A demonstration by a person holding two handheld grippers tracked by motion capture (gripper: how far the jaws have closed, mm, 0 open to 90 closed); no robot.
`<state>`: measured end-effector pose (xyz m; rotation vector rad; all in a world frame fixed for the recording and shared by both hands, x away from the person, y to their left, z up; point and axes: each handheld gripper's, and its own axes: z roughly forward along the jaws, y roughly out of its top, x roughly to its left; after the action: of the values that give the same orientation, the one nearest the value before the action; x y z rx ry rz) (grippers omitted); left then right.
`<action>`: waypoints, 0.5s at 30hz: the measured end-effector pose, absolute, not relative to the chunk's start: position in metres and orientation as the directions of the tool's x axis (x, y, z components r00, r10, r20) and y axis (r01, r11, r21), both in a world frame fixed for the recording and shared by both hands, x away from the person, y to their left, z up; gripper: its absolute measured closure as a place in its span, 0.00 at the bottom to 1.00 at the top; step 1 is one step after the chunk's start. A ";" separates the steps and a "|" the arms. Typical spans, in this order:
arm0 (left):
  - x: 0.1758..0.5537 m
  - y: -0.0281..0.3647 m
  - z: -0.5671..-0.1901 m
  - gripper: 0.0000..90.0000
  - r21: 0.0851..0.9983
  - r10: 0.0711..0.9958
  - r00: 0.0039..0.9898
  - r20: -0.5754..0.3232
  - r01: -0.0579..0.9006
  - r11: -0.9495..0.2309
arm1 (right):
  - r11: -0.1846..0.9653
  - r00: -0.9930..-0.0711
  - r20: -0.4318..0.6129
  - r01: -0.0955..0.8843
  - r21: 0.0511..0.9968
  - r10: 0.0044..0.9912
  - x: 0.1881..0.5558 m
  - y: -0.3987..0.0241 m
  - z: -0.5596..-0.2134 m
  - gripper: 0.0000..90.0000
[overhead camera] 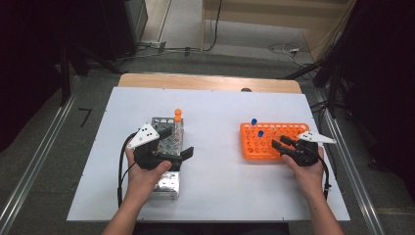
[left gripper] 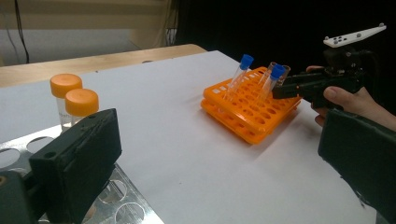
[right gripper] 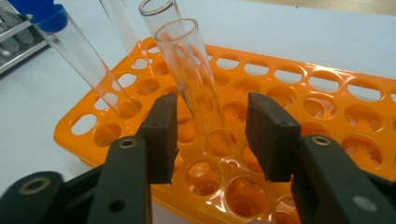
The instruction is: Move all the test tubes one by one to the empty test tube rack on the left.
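Observation:
An orange tube rack (overhead camera: 254,147) stands at the right of the white sheet, with two blue-capped tubes (overhead camera: 254,121) leaning in it. My right gripper (overhead camera: 281,143) reaches over the rack's right half. In the right gripper view its jaws stand on either side of an uncapped clear tube (right gripper: 196,79) that sits in the rack (right gripper: 327,93); a gap shows at each pad (right gripper: 161,135), so it is open. My left gripper (overhead camera: 176,142) hangs wide open over a metal rack (overhead camera: 166,183), which holds two orange-capped tubes (left gripper: 81,102). Nothing is between its jaws.
A second uncapped tube (right gripper: 161,9) stands just behind the one between my right jaws, and a blue-capped tube (right gripper: 42,14) leans at the left. The white sheet (overhead camera: 220,186) lies bare between the two racks. Cables trail on the floor beyond the wooden table edge (overhead camera: 205,81).

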<state>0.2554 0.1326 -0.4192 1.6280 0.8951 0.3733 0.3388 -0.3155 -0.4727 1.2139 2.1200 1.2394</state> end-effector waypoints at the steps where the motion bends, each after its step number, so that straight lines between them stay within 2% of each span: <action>1: 0.256 0.132 -0.419 0.00 0.937 0.721 0.654 -0.226 0.349 -0.023 | 0.232 -0.539 0.075 0.479 0.847 0.839 0.339 -0.315 -0.473 0.62; 6: 0.256 0.131 -0.420 0.00 0.935 0.716 0.659 -0.230 0.353 -0.025 | 0.238 -0.534 0.057 0.467 0.852 0.844 0.339 -0.315 -0.475 0.69; 15: 0.254 0.130 -0.421 0.00 0.934 0.714 0.660 -0.232 0.356 -0.026 | 0.261 -0.516 0.011 0.451 0.853 0.856 0.340 -0.308 -0.479 0.74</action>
<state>0.2539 0.1304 -0.4207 1.6333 0.8928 0.3583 0.3401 -0.3079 -0.4788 1.1824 2.0784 1.1750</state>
